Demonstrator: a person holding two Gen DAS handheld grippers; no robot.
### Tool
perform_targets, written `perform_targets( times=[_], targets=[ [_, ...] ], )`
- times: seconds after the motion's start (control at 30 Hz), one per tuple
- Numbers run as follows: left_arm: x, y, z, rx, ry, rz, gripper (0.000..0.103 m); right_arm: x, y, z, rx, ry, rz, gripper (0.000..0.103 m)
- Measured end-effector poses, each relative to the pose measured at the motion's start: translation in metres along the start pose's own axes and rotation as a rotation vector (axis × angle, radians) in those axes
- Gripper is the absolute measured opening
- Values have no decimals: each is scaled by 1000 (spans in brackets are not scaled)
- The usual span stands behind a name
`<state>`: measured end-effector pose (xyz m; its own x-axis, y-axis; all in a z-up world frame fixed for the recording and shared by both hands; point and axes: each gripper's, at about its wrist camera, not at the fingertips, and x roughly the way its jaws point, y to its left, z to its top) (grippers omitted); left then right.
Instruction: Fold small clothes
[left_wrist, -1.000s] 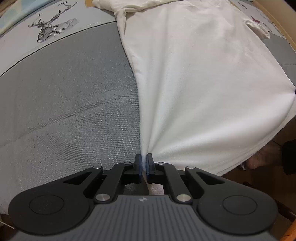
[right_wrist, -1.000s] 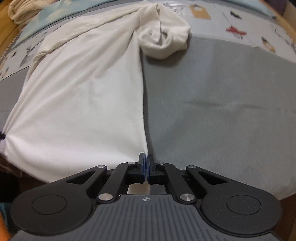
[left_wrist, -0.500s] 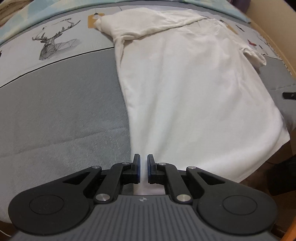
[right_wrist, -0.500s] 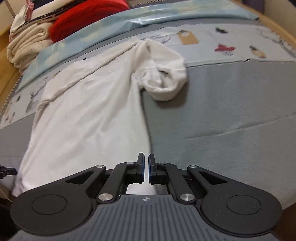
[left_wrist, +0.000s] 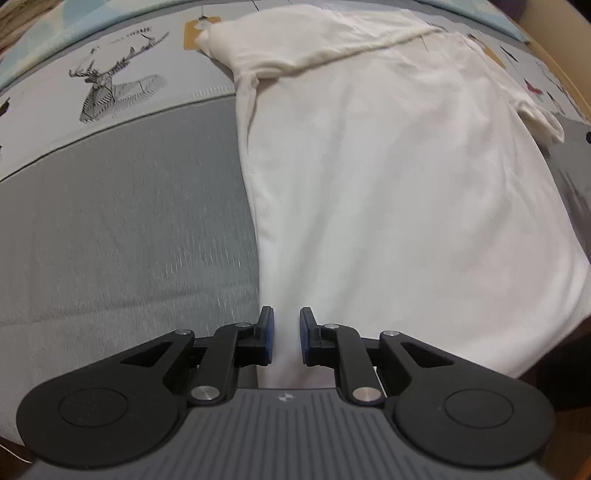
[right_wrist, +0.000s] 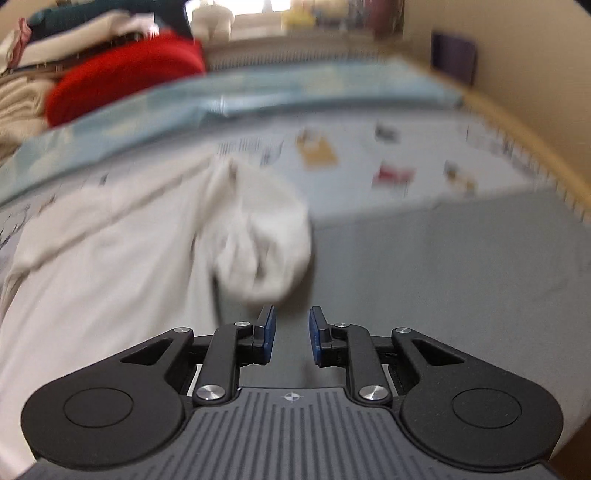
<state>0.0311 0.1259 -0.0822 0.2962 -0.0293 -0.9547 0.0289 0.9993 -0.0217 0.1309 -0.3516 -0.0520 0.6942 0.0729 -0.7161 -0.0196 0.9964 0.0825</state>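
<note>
Left gripper (left_wrist: 283, 336): jaws opening, a narrow gap between the blue-faced pads. White cloth shows through the gap, lying below; the pads do not press on it. Fingers are black, angular linkages with bright metal pivot pins, mounted on a ribbed grey body.

Just beyond the left tips lies the white shirt (left_wrist: 388, 192), spread flat on the bedcover (left_wrist: 122, 229). Soft knit, matte, lightly creased. Its left side edge runs straight up from the jaws; the hem curves off to the right, over the edge of the bed. At the far end the collar area is folded over into a thick rolled band, and one short sleeve (left_wrist: 539, 122) sticks out at the right.

Bedcover: grey woven panel with a fine diagonal grain, then a pale printed band with a line-drawn stag (left_wrist: 110, 88) and a tan tag shape.

Right gripper (right_wrist: 291, 336): jaws opening, slightly wider apart than the left, nothing between the pads, grey fabric below. This view is motion-blurred. The shirt (right_wrist: 110, 266) lies to the left of the tips, with a bunched, rounded sleeve (right_wrist: 266, 243) just ahead of the left finger. Farther off, a pale blue band, then a heap of clothes including a red garment (right_wrist: 125, 77) and cream folds.
</note>
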Motion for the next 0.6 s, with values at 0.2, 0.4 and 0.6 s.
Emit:
perform_targets(
  times=[0.2,0.4,0.6],
  targets=[
    [2,-4,21,-47,-9,5,16,56,16,28,-112,-36,-7,24],
    [4,-13,41,-48,-30,8,20,118,54,32,-396,64,-36,34],
    [9,-15,63,-57,-40,22,20,147,39,51,-419,111,-21,7]
  ],
)
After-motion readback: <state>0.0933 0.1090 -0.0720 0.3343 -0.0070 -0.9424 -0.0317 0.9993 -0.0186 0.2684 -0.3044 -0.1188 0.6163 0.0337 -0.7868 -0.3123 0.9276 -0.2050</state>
